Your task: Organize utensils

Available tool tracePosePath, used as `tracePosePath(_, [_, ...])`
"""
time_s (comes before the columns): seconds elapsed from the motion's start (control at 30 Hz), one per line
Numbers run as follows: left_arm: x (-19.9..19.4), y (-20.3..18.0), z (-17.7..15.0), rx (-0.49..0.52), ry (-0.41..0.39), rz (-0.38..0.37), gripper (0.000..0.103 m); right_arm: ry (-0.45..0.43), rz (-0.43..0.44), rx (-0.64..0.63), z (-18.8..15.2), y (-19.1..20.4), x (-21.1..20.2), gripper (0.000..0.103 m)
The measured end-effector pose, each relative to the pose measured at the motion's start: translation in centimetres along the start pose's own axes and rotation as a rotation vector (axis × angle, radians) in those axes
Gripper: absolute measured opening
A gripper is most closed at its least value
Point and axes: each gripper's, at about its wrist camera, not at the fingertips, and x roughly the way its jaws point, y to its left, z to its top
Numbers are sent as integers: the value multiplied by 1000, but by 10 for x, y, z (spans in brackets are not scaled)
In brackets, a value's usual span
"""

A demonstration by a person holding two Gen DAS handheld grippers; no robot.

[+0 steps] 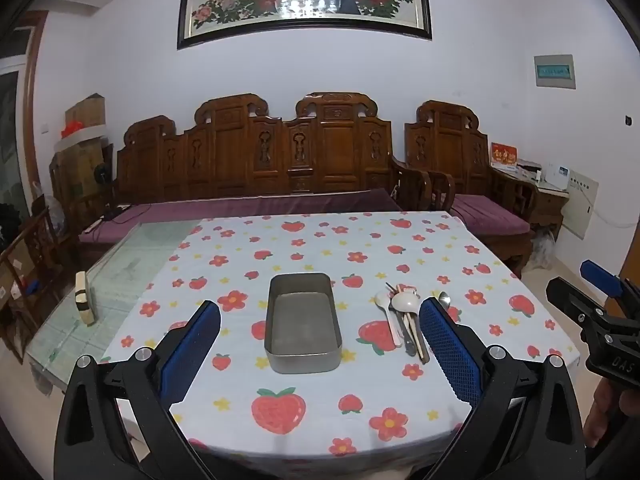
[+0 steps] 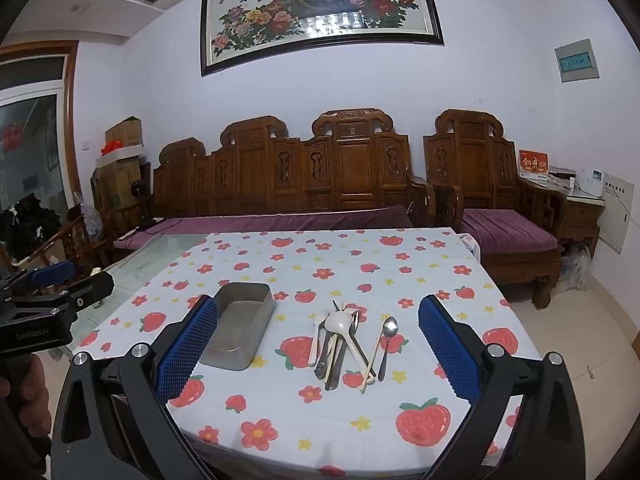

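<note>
An empty grey metal box (image 1: 302, 326) (image 2: 240, 326) sits on the strawberry-print tablecloth (image 1: 320, 248) (image 2: 340, 260). To its right lies a pile of utensils (image 1: 404, 324) (image 2: 348, 344): white spoons, chopsticks and dark-handled pieces. A metal spoon (image 2: 388, 342) (image 1: 443, 300) lies at the pile's right edge. My left gripper (image 1: 320, 334) hovers open before the box, nothing between its blue pads. My right gripper (image 2: 318, 342) hovers open facing the pile, also empty. Each gripper shows at the edge of the other's view.
The cloth covers a glass-topped table (image 1: 132, 256); a small cream block (image 1: 85, 302) stands on the bare glass at left. A carved wooden sofa (image 1: 260, 160) with purple cushions and an armchair (image 2: 492, 184) stand behind the table. A hand (image 1: 608, 408) holds the right gripper's handle.
</note>
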Motion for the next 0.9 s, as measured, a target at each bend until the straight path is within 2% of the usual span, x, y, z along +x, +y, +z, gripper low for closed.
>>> tracePosePath(0.9, [-2, -6, 4, -8, -6, -5, 97, 5, 2, 1, 0, 1, 1, 101])
